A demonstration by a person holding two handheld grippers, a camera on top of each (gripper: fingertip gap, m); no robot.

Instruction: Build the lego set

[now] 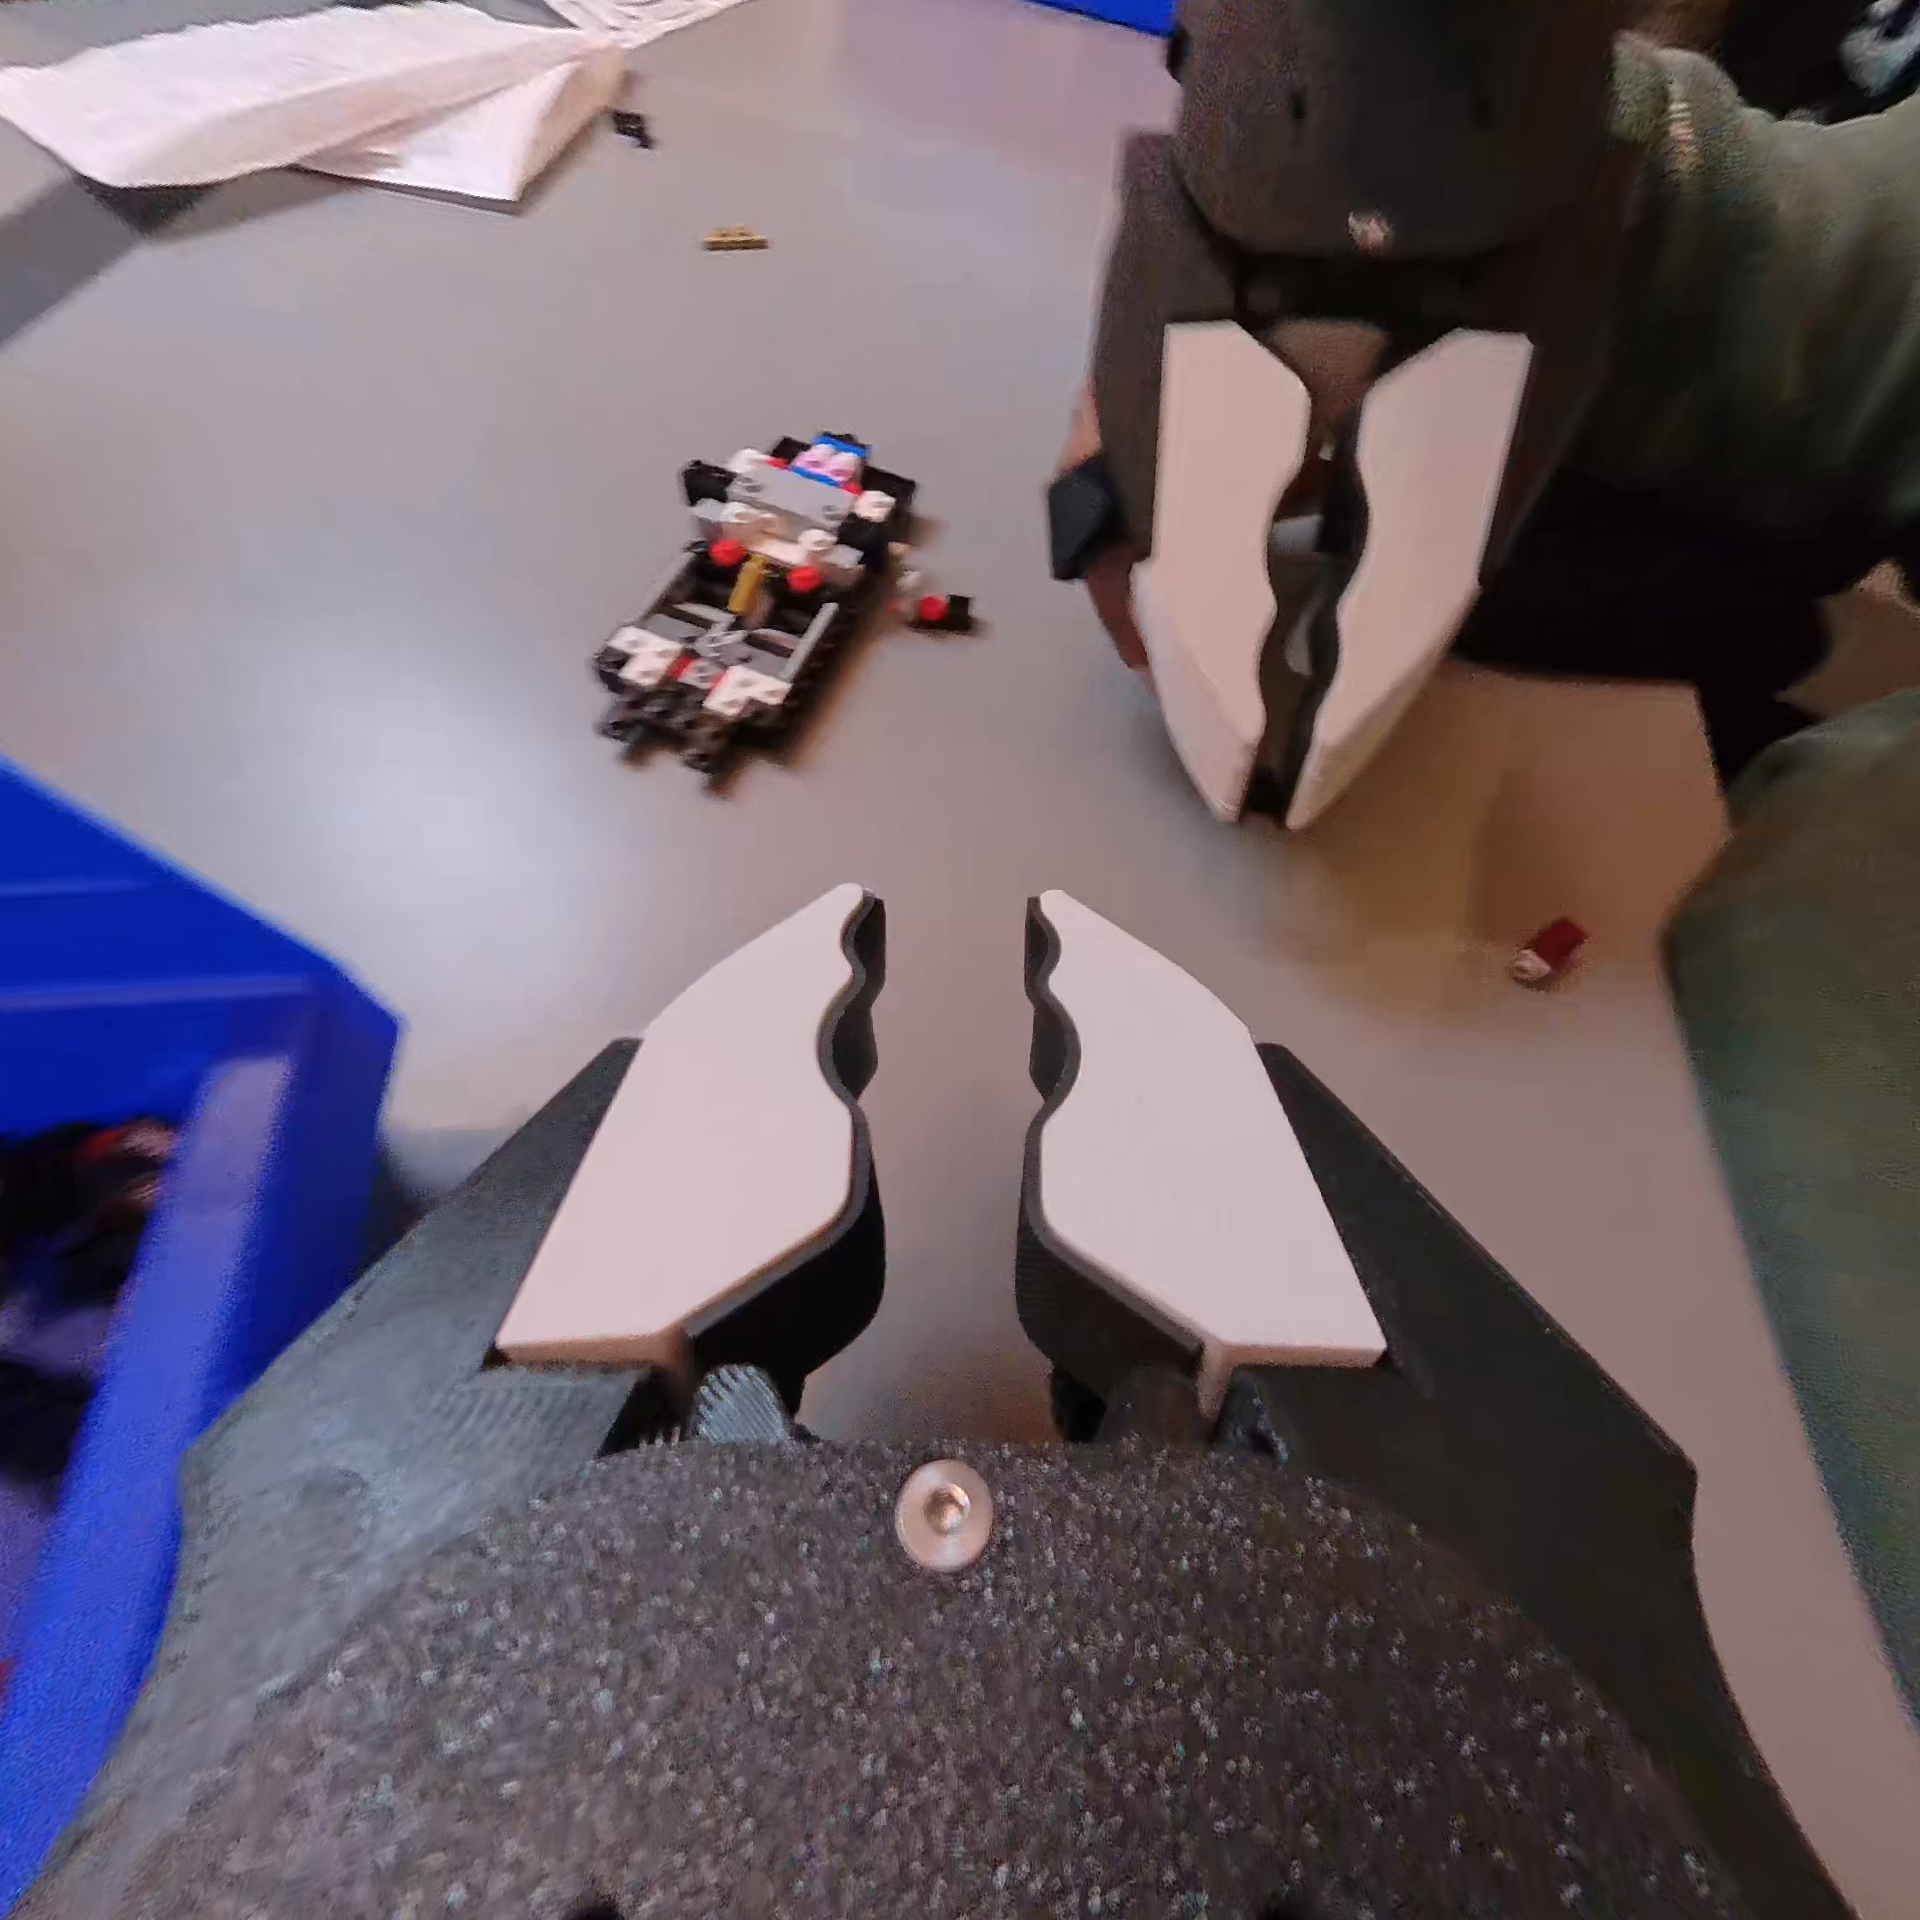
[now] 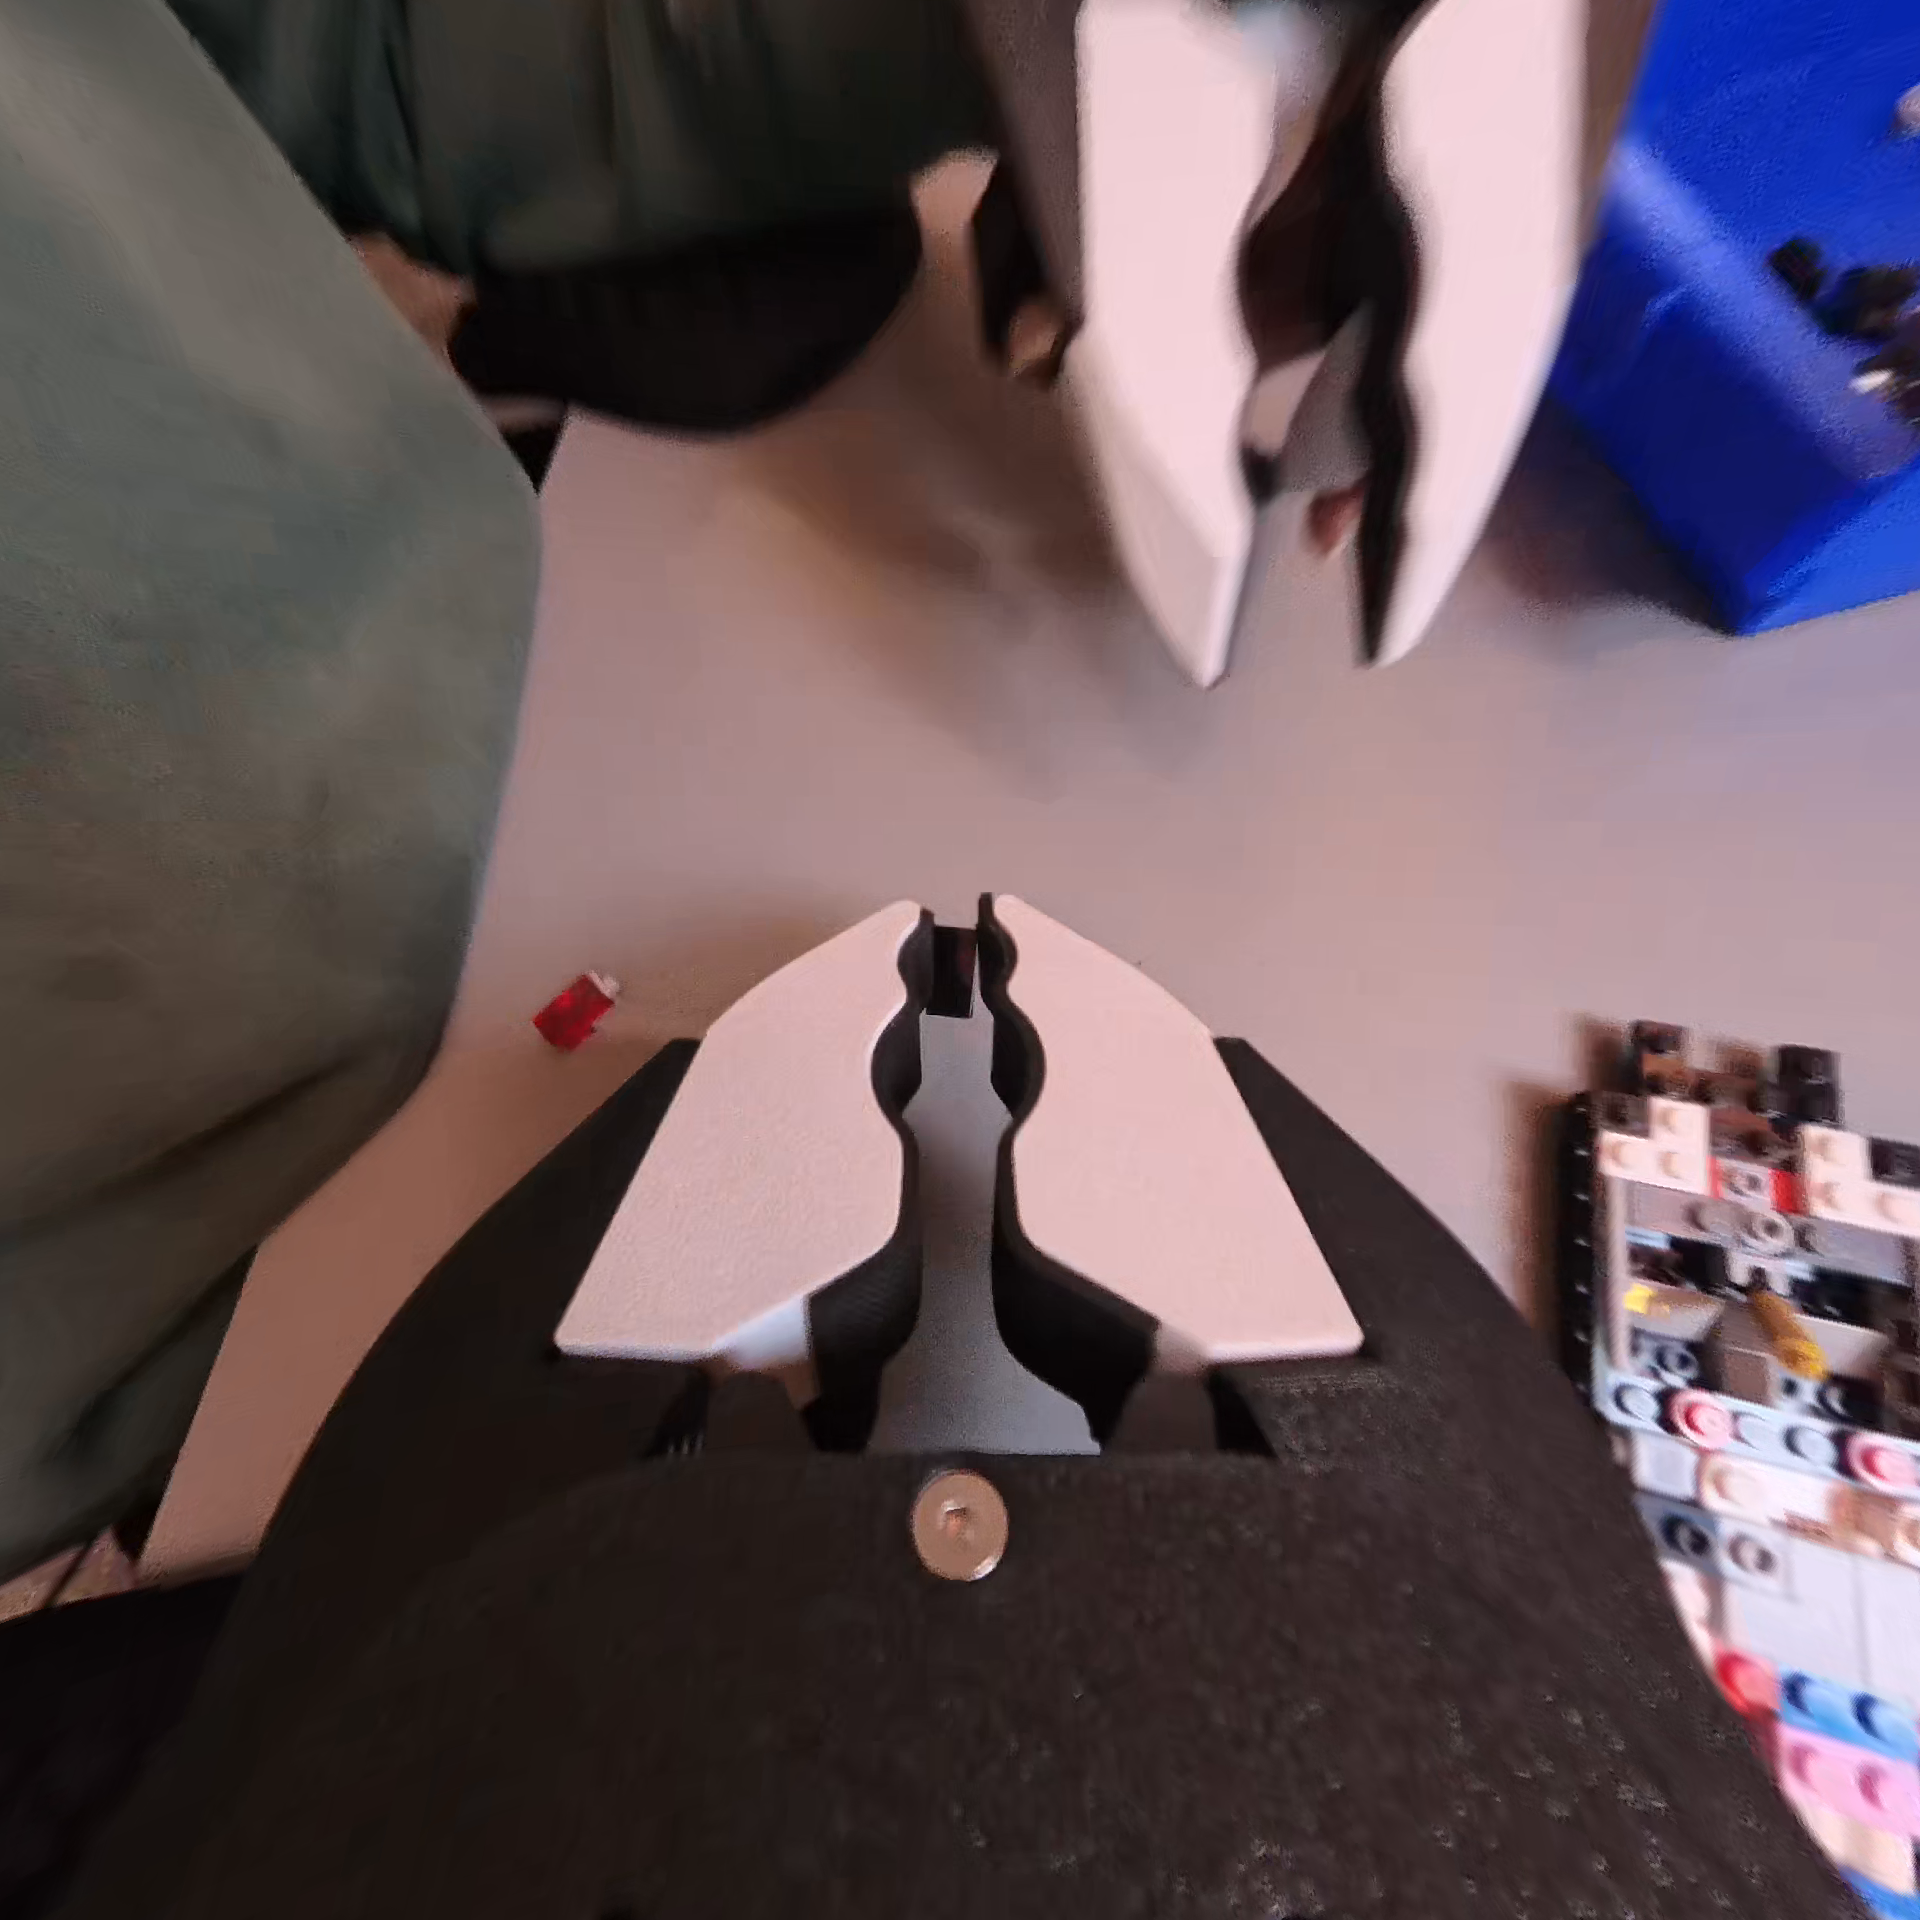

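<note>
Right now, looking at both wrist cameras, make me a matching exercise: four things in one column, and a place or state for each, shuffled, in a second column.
Things:
1. left gripper
2. right gripper
3. small red brick
4. blue bin

Places or states:
A. lying loose on the grey table near the green sleeve
B. jaws apart, nothing between them
C. beside the left gripper, dark pieces inside
D. jaws closed on a small black piece

Pairs: 1-B, 2-D, 3-A, 4-C
</note>
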